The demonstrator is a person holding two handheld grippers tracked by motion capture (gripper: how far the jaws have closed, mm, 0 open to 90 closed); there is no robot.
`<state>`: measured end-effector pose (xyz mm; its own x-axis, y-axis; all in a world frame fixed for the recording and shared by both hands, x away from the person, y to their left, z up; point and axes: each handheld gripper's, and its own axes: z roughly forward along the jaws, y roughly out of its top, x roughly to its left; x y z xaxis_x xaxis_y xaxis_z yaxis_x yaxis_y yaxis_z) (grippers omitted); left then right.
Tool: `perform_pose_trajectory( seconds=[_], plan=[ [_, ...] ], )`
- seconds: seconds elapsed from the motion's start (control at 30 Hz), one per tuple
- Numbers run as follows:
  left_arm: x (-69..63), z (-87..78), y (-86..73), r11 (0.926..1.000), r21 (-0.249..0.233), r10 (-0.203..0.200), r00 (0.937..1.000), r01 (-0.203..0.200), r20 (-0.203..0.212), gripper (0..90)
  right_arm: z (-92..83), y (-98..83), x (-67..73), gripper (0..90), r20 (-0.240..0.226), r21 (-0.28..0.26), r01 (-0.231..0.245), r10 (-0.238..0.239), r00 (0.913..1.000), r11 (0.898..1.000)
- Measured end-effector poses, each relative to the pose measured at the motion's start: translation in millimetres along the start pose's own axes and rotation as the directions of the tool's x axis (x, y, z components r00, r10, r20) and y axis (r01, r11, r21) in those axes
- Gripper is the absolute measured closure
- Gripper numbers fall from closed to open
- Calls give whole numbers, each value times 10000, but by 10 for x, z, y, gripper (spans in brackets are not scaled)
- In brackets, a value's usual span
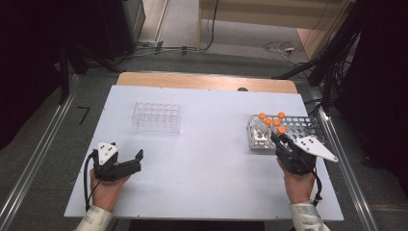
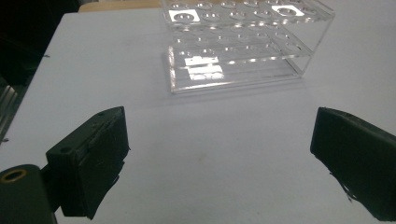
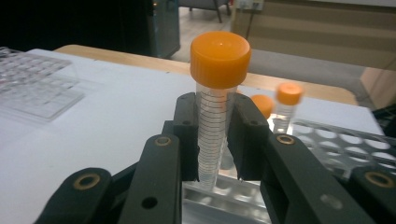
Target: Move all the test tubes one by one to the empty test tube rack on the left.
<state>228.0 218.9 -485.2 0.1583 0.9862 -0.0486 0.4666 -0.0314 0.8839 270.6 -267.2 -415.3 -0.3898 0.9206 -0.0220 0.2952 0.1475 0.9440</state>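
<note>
Right gripper (image 1: 281, 136) is seen closed on an orange-capped tube (image 3: 215, 112), held upright between the two black jaws, which press on its graduated wall below the cap. In the high view the tube (image 1: 281, 130) sits at about 4 o'clock on the white desk (image 1: 207, 159), at the near edge of the perforated rack (image 1: 308, 126); whether its lower end is inside a hole cannot be told. Three more orange-capped tubes (image 1: 268, 121) are noted standing in that rack, just beyond the held one. Left gripper (image 1: 129, 159) is recorded at about 8 o'clock on the desk, jaws spread wide with nothing between them. An empty clear rack (image 1: 157, 117) lies at about 11 o'clock, beyond the left gripper and well apart from it; in the left gripper view it (image 2: 233, 42) is seen ahead of the jaws.
</note>
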Motion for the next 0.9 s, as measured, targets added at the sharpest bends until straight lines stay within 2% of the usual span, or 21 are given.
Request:
perform_pose_trajectory(
  seconds=[0.1, 0.3, 0.47, 0.57, 0.6, 0.7, 0.83, 0.9],
  plan=[
    [-60, 0, 11, 9998, -26, 205, 9997, -205, 127, 47, 62, -11, 130, 720, -353, 113, 163, -159, 9993, 9998],
    [-139, 11, 73, 9995, -220, 239, 9982, -228, 544, 49, 174, -18, 321, 720, -836, 322, 347, -319, 9960, 9989],
    [-225, 83, 120, 9983, -198, 561, 9928, -543, 1058, 50, 255, -33, 408, 721, -1020, 475, 428, -378, 9941, 9980],
    [-249, 103, 139, 9985, -203, 531, 9912, -511, 1210, 52, 287, -33, 465, 720, -1136, 466, 491, -435, 9926, 9977],
    [-263, 100, 163, 9986, -373, 423, 9903, -377, 1324, 54, 302, -32, 504, 720, -1224, 457, 500, -441, 9915, 9977],
    [-285, 91, 199, 9980, -549, 386, 9887, -309, 1447, 58, 332, -26, 557, 721, -1378, 463, 531, -462, 9894, 9975],
    [-391, 101, 297, 9970, -716, 406, 9825, -280, 1815, 58, 390, -29, 635, 721, -1517, 553, 611, -521, 9871, 9966],
    [-418, 105, 315, 9968, -743, 419, 9819, -286, 1845, 58, 418, -29, 681, 720, -1634, 578, 622, -521, 9852, 9964]
  ],
)
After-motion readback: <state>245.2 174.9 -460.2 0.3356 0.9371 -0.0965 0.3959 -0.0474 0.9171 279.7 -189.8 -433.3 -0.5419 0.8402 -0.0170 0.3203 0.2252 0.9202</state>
